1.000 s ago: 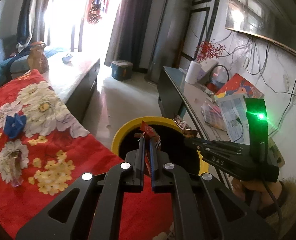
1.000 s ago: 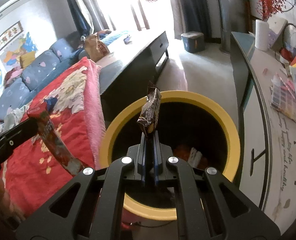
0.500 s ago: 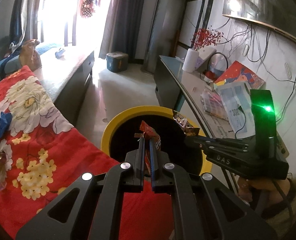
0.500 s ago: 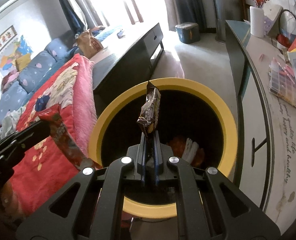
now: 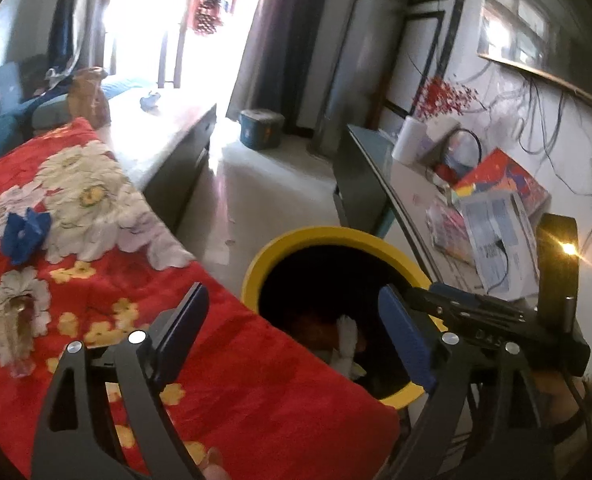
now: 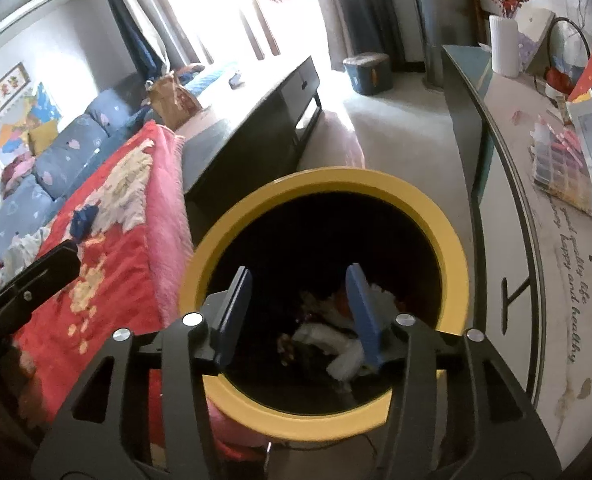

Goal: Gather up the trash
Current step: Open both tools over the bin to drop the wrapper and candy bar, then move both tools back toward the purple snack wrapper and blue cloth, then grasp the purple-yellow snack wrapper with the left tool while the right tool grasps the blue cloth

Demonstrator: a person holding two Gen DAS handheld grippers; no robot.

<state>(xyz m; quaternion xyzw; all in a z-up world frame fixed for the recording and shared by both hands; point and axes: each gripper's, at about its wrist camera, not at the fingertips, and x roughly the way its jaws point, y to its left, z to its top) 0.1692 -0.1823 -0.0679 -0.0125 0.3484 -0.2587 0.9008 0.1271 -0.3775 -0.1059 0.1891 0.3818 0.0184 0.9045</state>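
Note:
A yellow-rimmed black trash bin point(image 6: 447, 240) stands between the bed and a side table; it also shows in the left wrist view point(image 5: 256, 268). Crumpled white and orange trash point(image 6: 335, 344) lies at its bottom. My right gripper point(image 6: 296, 312) is open and empty right over the bin mouth. My left gripper point(image 5: 292, 328) is open and empty over the bin's left rim and the blanket edge. The right gripper body point(image 5: 495, 320) shows at the right of the left wrist view. A blue scrap point(image 5: 24, 232) and a clear wrapper point(image 5: 20, 320) lie on the red blanket.
A red floral blanket point(image 5: 96, 280) covers the bed on the left. A glass-topped side table point(image 6: 555, 240) with papers and boxes stands on the right. A dark low cabinet point(image 6: 256, 112) and a small blue box point(image 6: 367, 72) are farther back.
Both grippers have opened. The red wrapper in the left one and the brown wrapper in the right one are gone from the jaws, dropped into the bin.

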